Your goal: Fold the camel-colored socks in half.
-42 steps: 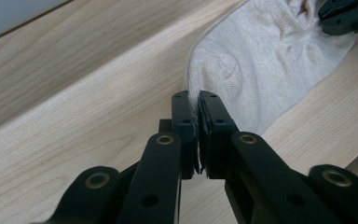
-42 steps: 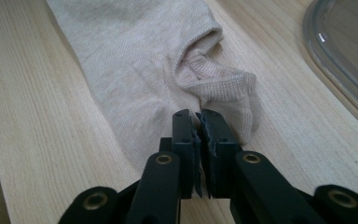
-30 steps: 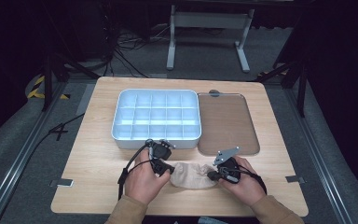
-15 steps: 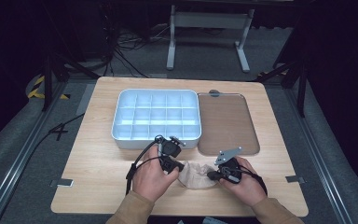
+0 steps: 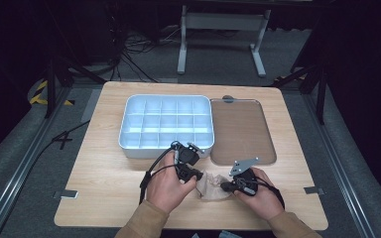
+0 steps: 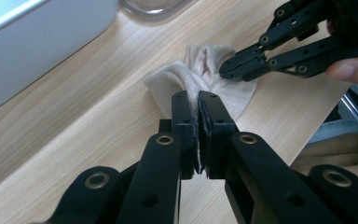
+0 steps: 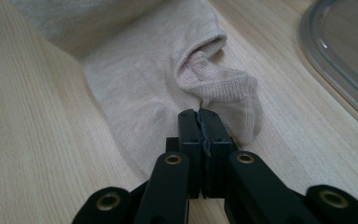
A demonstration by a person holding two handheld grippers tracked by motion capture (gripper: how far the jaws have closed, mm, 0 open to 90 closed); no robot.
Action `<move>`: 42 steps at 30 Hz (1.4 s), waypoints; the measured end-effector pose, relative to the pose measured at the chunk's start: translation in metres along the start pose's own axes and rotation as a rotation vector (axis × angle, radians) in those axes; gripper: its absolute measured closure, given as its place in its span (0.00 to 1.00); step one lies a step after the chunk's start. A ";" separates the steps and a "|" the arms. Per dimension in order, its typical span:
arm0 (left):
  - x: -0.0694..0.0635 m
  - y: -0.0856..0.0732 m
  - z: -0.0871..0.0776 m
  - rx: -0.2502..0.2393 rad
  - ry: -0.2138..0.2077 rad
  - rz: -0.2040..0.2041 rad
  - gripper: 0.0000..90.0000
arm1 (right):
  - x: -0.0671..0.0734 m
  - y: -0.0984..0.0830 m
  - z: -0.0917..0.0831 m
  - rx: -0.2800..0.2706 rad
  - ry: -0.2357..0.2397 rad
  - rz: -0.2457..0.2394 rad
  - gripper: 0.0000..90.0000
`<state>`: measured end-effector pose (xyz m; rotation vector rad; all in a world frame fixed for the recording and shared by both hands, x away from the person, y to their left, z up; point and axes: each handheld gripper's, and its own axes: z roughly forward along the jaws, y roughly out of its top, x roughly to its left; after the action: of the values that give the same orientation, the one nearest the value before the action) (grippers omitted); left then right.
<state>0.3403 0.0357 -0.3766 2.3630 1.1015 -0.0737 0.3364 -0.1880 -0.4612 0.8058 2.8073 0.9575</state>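
Beige sock (image 5: pixel 212 185) lying bunched on the wooden table (image 5: pixel 104 198), near its front edge, between the two hands and just in front of the white compartment tray (image 5: pixel 166 124) and the clear lid (image 5: pixel 243 129). Left gripper (image 6: pixel 198 100) clamped on one end of the sock: jaws pressed together with a ridge of ribbed fabric pinched between the tips, the rest of the cloth spreading away beyond them. Right gripper (image 7: pixel 199 114) likewise closed on the sock, a fold of knit caught between the jaw tips, the cuff opening just past them and the cloth flat on the wood to the left in the right gripper view. In the left gripper view, right gripper seen farther off, biting the far edge of the same sock. Both ends gripped, the middle slack and crumpled between the two
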 end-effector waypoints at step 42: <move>-0.028 0.030 0.038 0.023 -0.038 0.087 0.95 | -0.002 -0.023 -0.013 -0.047 0.000 0.042 1.00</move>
<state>0.3499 -0.0183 -0.3883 2.4167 0.9833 -0.0999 0.3250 -0.2114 -0.4641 0.8622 2.7669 1.0255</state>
